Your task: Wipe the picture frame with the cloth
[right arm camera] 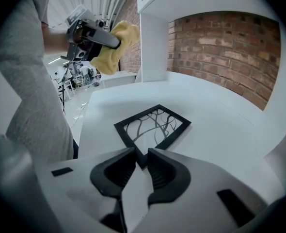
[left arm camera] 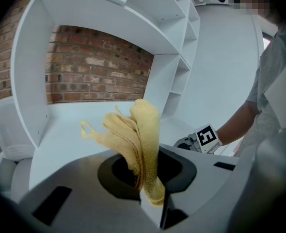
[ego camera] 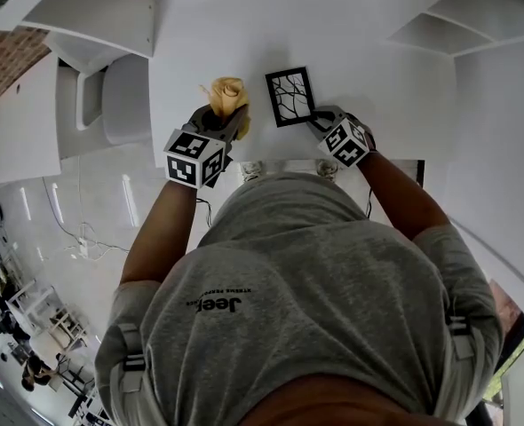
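Bending over a white counter (ego camera: pixel 360 51), a person in a grey shirt (ego camera: pixel 306 273) holds a tool in each hand just beyond its near edge.

On the left, the left tool (left arm camera: pixel 152 200) has its jaws pressed together on the lower end of a yellow cloth (left arm camera: pixel 138 135). The cloth stands up out of the jaws in a bunch of loose folds, with one thin loop hanging out to the left. Seen from the right gripper view, this tool and its cloth are raised above the counter rather than resting on it.

On the right, the right tool (right arm camera: pixel 142 155) has its jaws closed on the near corner of the picture frame (right arm camera: pixel 152 127). The frame is black and rectangular, with a picture of dark bare branches on white. It appears to lie flat on the counter, turned so that one corner points toward the person. In the head view it sits just right of the cloth, the two near each other but apart.

Left of the counter stands a white chair (ego camera: pixel 124 96). White shelving (ego camera: pixel 475 25) rises at the far right, and another white shelf unit curves round the far side of the counter. A red brick wall (right arm camera: pixel 220 38) shows behind it.
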`<state>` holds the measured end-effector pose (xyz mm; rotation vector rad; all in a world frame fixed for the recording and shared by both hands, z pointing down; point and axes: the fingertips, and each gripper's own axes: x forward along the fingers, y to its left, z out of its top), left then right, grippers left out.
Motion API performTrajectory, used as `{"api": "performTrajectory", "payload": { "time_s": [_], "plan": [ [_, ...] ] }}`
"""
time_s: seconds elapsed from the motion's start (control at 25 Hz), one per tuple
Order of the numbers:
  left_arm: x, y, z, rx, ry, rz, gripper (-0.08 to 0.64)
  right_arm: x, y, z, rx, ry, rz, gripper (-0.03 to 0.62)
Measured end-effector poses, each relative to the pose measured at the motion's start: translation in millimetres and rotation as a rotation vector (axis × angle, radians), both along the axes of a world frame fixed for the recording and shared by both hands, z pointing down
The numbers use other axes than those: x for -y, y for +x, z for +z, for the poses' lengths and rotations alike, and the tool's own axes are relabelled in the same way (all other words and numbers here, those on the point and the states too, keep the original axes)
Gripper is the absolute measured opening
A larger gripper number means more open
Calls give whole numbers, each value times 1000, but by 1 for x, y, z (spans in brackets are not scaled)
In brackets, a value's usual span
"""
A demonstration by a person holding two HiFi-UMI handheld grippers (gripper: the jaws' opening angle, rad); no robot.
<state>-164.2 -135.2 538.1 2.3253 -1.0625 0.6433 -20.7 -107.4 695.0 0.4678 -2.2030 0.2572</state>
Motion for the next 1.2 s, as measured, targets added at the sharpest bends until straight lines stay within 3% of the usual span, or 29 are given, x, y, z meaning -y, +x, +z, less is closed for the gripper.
{"api": "performTrajectory", "payload": {
  "time_s": [0.16, 0.32, 0.64, 0.76, 0.92, 1.2],
  "plan": [
    [6, 1, 11, 38, -13, 19, 81, 0, 0, 1, 7, -15, 6, 84],
    [23, 9, 37, 155, -31, 92, 81, 0, 0, 2, 15, -22, -5, 83],
    [63, 43, 112, 544, -11, 467, 81, 1, -1, 3, 32, -11, -6, 83],
    [68, 46, 135, 645, -26, 571, 81, 0, -1, 3, 32, -9, -6, 83],
    [73, 46, 154, 718, -57, 632, 81, 0, -1, 6, 37, -6, -11, 83],
    [80, 53, 165, 767, -103, 698, 81, 1, -1, 7, 54, -6, -19, 83]
  ]
}}
